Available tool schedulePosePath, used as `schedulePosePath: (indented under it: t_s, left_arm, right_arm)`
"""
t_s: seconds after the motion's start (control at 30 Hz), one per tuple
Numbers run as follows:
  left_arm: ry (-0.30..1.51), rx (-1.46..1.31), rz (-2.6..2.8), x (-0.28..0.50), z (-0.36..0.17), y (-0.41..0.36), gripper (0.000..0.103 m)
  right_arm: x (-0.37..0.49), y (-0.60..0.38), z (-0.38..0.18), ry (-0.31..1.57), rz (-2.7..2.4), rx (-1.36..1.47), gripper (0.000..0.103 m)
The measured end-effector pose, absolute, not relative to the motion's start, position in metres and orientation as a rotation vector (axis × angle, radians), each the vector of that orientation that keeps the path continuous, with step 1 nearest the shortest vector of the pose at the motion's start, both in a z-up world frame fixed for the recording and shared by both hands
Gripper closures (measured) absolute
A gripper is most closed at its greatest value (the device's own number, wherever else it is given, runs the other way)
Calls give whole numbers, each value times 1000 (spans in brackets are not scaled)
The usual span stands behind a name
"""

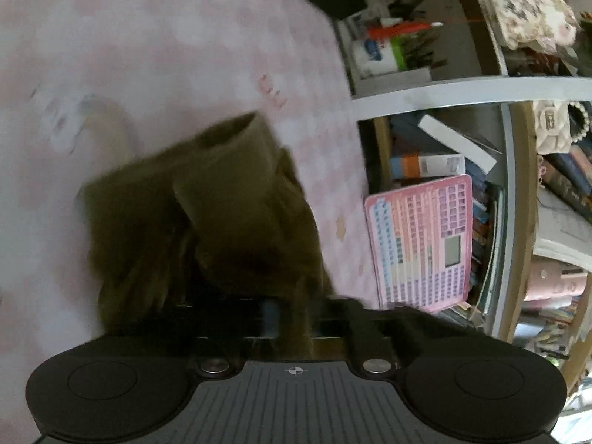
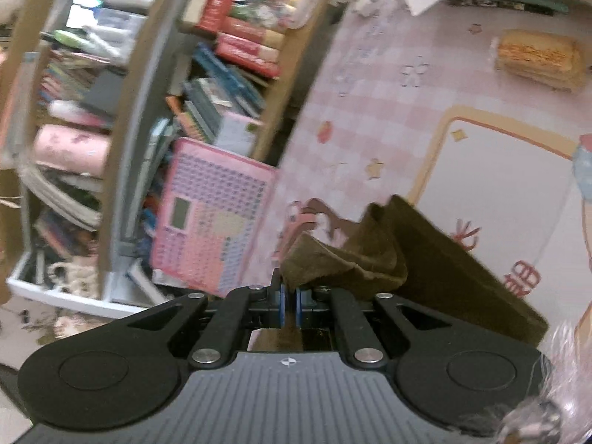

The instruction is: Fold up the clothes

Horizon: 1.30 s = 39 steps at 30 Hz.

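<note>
An olive-brown garment (image 1: pixel 207 214) hangs bunched from my left gripper (image 1: pixel 292 314), which is shut on its fabric; the cloth covers the fingertips and drapes over the pink checked table mat (image 1: pixel 166 55). In the right wrist view the same garment (image 2: pixel 425 259) lies partly folded on the mat (image 2: pixel 370 118). My right gripper (image 2: pixel 290 303) is shut on a raised corner of it, with the blue pads (image 2: pixel 280 305) pressed close together.
A shelf unit crammed with books (image 2: pixel 222 74) stands past the table edge, with a pink keyboard toy (image 1: pixel 421 244) leaning on it, which also shows in the right wrist view (image 2: pixel 211 218). A wrapped orange snack pack (image 2: pixel 536 59) lies far on the mat.
</note>
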<state>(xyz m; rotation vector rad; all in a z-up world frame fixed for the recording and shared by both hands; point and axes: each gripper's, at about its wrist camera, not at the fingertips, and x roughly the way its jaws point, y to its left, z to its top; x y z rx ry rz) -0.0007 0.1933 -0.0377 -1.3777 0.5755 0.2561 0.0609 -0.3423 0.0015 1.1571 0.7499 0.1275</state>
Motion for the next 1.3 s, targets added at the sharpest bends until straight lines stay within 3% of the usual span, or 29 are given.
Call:
schedulePosePath:
  t_s: [0.13, 0.27, 0.33, 0.47, 0.57, 0.73, 0.87, 1.0, 1.07, 1.17, 1.3]
  left_arm:
    - [440, -1234, 96, 11, 18, 193, 101]
    - [419, -1170, 39, -14, 34, 199, 100]
    - [527, -1189, 97, -26, 8, 204, 100]
    - [642, -1238, 181, -42, -34, 202, 101]
    - [719, -1272, 239, -53, -64, 199, 100]
    - [640, -1215, 135, -22, -30, 202, 100]
    - [501, -1157, 13, -3, 21, 199, 100]
    - [479, -1114, 5, -22, 27, 197, 100]
    - [565, -1139, 66, -36, -2, 202, 100]
    - [718, -1201, 174, -51, -53, 205, 101]
    - [748, -1208, 204, -50, -66, 204, 101]
  right_arm:
    - [79, -335, 27, 676, 178, 1109, 98]
    - [49, -335, 72, 499, 326, 976, 99]
    - [29, -333, 57, 596, 277, 901, 99]
    - [9, -329, -35, 954, 71, 859, 99]
    - [2, -328, -66, 1024, 6, 878, 99]
    - [27, -322, -37, 932, 56, 882, 99]
    - [60, -317, 38, 709, 178, 848, 99]
    - [39, -326, 81, 527, 246, 827, 99]
    - [27, -326, 59, 602, 194, 809, 99]
    - [13, -322, -13, 872, 60, 778, 99]
    - [9, -321, -59, 998, -19, 784, 100]
